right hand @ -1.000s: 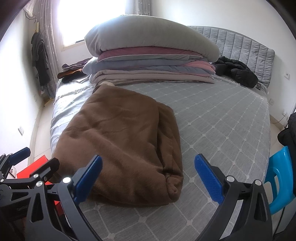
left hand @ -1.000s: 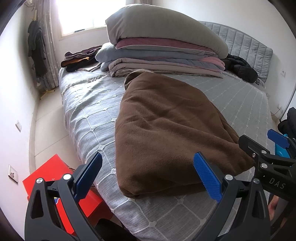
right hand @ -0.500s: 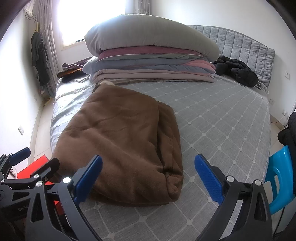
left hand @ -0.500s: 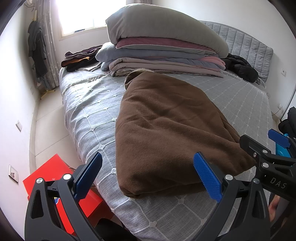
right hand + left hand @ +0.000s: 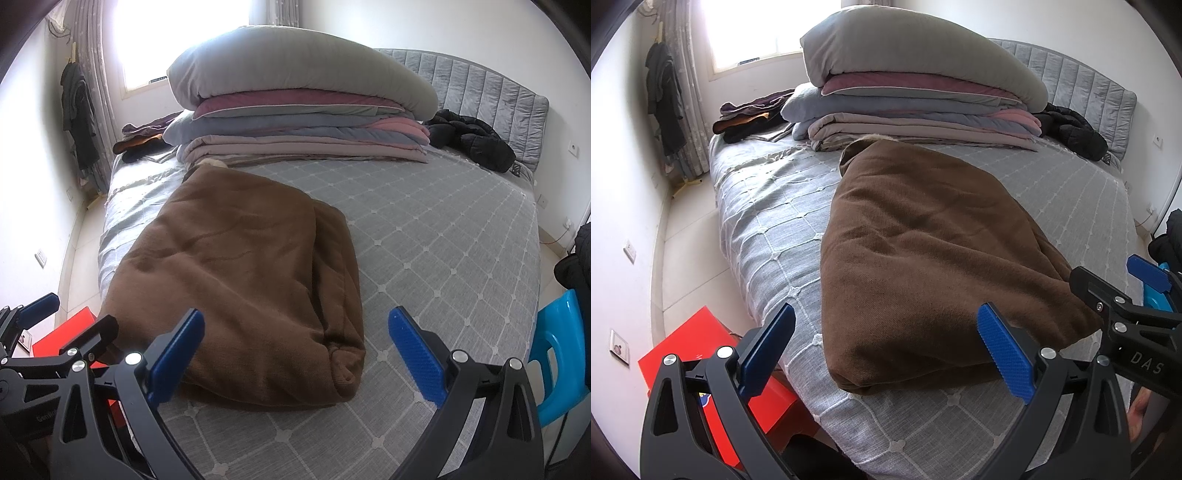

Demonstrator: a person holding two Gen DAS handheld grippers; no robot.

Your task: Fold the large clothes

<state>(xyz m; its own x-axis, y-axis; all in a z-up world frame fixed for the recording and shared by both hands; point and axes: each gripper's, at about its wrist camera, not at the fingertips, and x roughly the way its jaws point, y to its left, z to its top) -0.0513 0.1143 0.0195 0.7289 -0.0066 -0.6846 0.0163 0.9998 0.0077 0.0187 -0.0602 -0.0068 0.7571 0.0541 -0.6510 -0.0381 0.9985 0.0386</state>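
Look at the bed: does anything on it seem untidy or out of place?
Yes. The brown garment lies bunched and lumpy on the bed, edges uneven. A black jacket sits crumpled by the headboard, unlike the neat stack.

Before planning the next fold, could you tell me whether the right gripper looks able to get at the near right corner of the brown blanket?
Probably yes: the right gripper has open jaws, with only bare bedspread between it and the brown blanket.

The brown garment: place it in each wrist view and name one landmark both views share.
Left wrist view: brown garment fills the centre, running toward the lower right.
Right wrist view: brown garment lies left of centre.
Shared landmark: stack of folded bedding behind its far end.
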